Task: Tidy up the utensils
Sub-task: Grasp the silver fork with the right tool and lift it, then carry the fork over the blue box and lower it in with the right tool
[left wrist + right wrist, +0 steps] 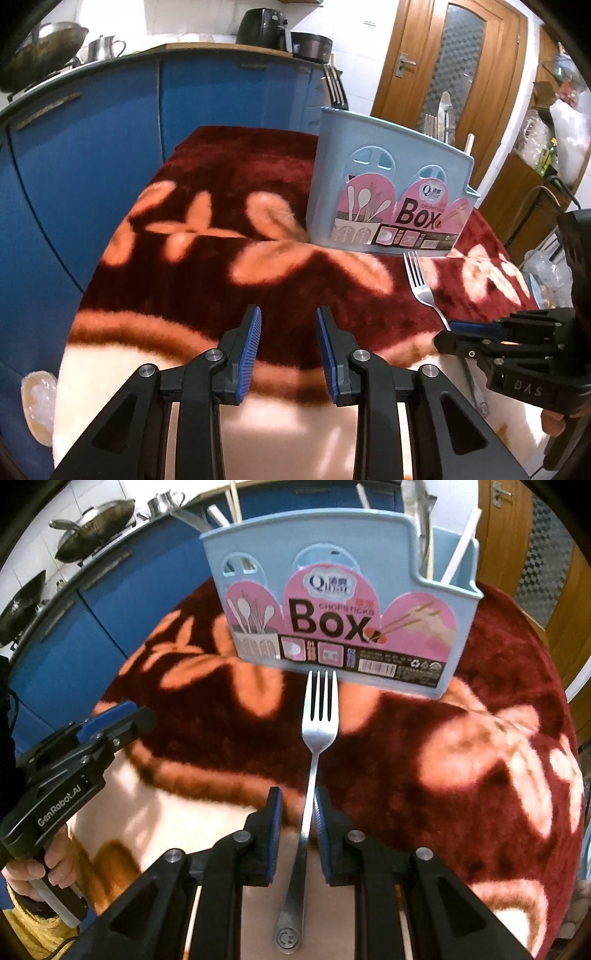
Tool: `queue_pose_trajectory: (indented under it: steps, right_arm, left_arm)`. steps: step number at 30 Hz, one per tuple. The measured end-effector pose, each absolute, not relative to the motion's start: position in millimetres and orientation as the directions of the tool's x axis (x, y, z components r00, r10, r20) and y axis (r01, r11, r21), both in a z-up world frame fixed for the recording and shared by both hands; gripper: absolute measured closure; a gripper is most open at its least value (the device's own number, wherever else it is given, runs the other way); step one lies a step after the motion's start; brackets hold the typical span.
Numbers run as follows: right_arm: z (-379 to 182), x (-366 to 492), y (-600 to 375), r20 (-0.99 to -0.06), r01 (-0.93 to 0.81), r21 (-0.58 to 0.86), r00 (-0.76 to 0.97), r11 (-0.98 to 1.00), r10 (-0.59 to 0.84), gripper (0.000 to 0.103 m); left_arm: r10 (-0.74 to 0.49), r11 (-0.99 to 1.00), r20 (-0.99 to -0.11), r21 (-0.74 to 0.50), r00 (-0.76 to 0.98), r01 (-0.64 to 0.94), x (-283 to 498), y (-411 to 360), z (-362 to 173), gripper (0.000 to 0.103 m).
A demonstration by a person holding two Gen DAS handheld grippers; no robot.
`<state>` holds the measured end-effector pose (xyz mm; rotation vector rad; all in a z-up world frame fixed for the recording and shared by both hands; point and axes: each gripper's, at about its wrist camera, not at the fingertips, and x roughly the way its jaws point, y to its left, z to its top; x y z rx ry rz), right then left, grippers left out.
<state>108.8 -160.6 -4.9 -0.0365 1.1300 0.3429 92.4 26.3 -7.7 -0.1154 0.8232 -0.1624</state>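
- A steel fork [317,738] lies on the red-and-peach floral blanket [461,757] that covers the tabletop, tines pointing at the far edge and nearly reaching the base of the chopsticks box [332,605].
- The right gripper [298,812] has its blue-padded fingers [275,823] on either side of the fork's handle, slightly apart. The right-hand pad touches or nearly touches the handle, while a gap shows on the left-hand side, so the fork is bracketed and not pinched.
- The handle runs back between the fingers toward the near edge; its end, stamped with a smiley face, lies under the gripper body.
- The left gripper [288,350] hovers over the blanket toward the near left of the tabletop, fingers [251,350] spread wide with nothing between them, well apart from the fork [419,277].
- The light-blue chopsticks box [388,177] stands upright toward the far right of the tabletop, holding chopsticks [460,550] and other utensils whose kind is hard to tell.
- Blue cabinets [110,129] stand behind the tabletop, and woks [92,524] sit on the counter above them.
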Motion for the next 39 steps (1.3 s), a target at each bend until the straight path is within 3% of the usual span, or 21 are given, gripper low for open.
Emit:
queue_pose_trajectory:
  steps: [5, 11, 16, 28, 39]
  right_arm:
    - [-5, 120, -155, -0.921, -0.3, 0.149, 0.306, 0.942, 0.243, 0.083]
    - [-7, 134, -154, -0.948, -0.296, 0.16, 0.219, 0.942, 0.23, 0.094]
    - [-7, 134, -157, -0.941, -0.282, 0.181, 0.229, 0.942, 0.249, 0.097]
    - [9, 99, -213, -0.769, -0.219, 0.448, 0.4, 0.867, 0.498, 0.098]
    - [43, 78, -230, -0.621, -0.261, 0.437, 0.605, 0.861, 0.498, 0.098]
  left_arm:
    - [-0.183, 0.982, -0.725, -0.17, 0.665, 0.085, 94, 31, -12, 0.072]
    - [-0.192, 0.98, -0.736, -0.185, 0.649, 0.08, 92, 33, -15, 0.072]
    - [-0.209, 0.976, -0.745, -0.2, 0.633, 0.087, 92, 31, -18, 0.072]
    - [-0.212, 0.977, -0.743, -0.182, 0.634, 0.113, 90, 16, -11, 0.072]
    - [-0.215, 0.977, -0.72, -0.168, 0.66, 0.134, 96, 2, 2, 0.072]
